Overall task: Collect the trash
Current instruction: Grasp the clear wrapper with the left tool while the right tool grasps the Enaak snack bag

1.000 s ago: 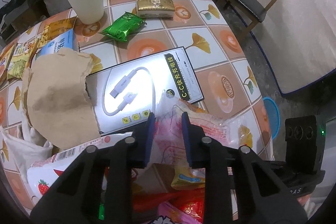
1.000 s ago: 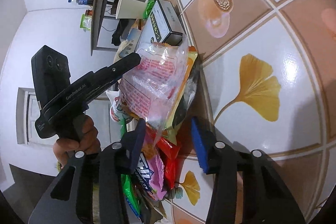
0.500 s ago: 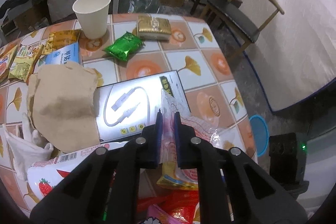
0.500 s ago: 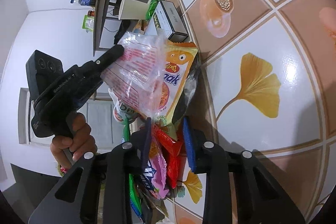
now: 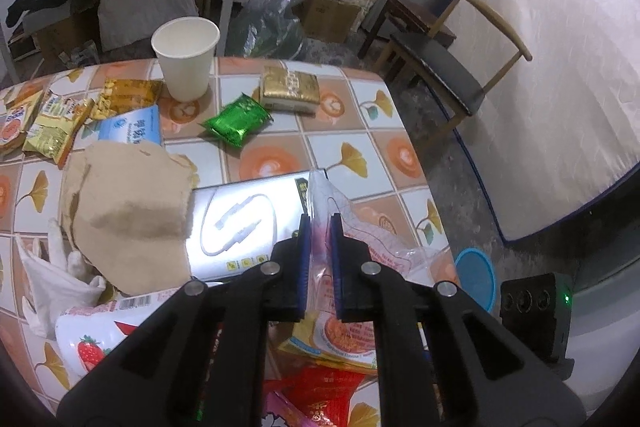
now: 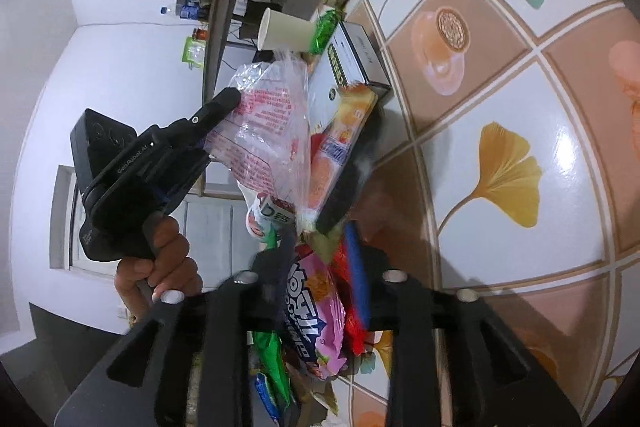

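Note:
My left gripper (image 5: 320, 227) is shut on a clear plastic wrapper with red print (image 5: 360, 235) and holds it lifted above the tiled table (image 5: 352, 147); the wrapper also shows in the right wrist view (image 6: 272, 123), hanging from the left gripper (image 6: 228, 99). My right gripper (image 6: 320, 243) is closed down on a bunch of snack wrappers, a pink one (image 6: 316, 319) and a red one (image 6: 352, 323). An orange snack packet (image 6: 340, 143) lies under the lifted wrapper. More wrappers sit below my left gripper (image 5: 320, 383).
On the table are a white cable box (image 5: 244, 223), torn brown cardboard (image 5: 128, 211), a paper cup (image 5: 186, 59), a green packet (image 5: 238, 121), a gold packet (image 5: 290, 89), yellow snack packets (image 5: 52, 123) and a white glove (image 5: 60, 283). A chair (image 5: 448, 67) stands beyond the right edge.
My left gripper closed on the clear wrapper and lifted it up off the pile. My right gripper narrowed onto the snack wrappers at the pile.

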